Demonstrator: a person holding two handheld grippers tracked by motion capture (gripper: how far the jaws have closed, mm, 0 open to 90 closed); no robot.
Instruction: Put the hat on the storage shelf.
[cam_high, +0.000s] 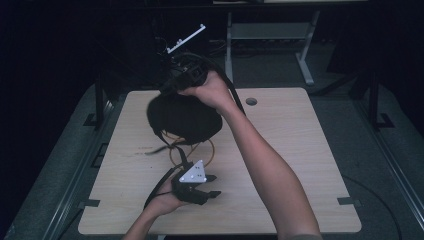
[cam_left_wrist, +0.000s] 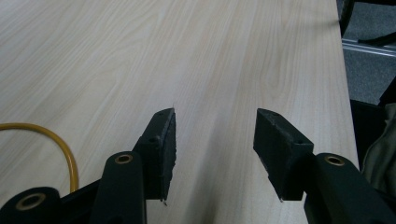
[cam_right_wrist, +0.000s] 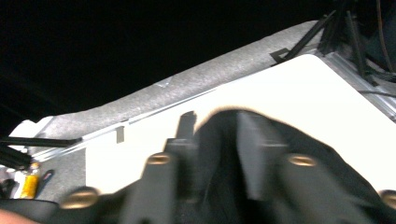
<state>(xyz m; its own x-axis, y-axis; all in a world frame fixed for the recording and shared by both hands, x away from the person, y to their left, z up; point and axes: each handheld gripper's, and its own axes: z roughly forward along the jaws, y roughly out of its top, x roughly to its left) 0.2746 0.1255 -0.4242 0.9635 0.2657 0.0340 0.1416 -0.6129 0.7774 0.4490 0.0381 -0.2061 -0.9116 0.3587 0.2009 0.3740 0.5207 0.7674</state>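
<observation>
Here: right claw (cam_high: 192, 75) parted over black cloth (cam_high: 185, 117) | left claw (cam_left_wrist: 215, 144) wide, empty | yellow cable (cam_left_wrist: 56, 144) beside.

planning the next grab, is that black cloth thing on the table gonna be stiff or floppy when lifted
Probably floppy: the black cloth lies as a slumped, rounded heap, and in the right gripper view it folds between the jaws of the right gripper. It looks light for its bulk, so it would likely sag and trail. It seems unlikely to roll or break.

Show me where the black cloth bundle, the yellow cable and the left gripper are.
black cloth bundle (cam_high: 185, 117), high view, middle of the dark mass.
yellow cable (cam_left_wrist: 65, 149), left gripper view, on its curved bend.
left gripper (cam_left_wrist: 215, 144), left gripper view, midway between its open jaws.
</observation>
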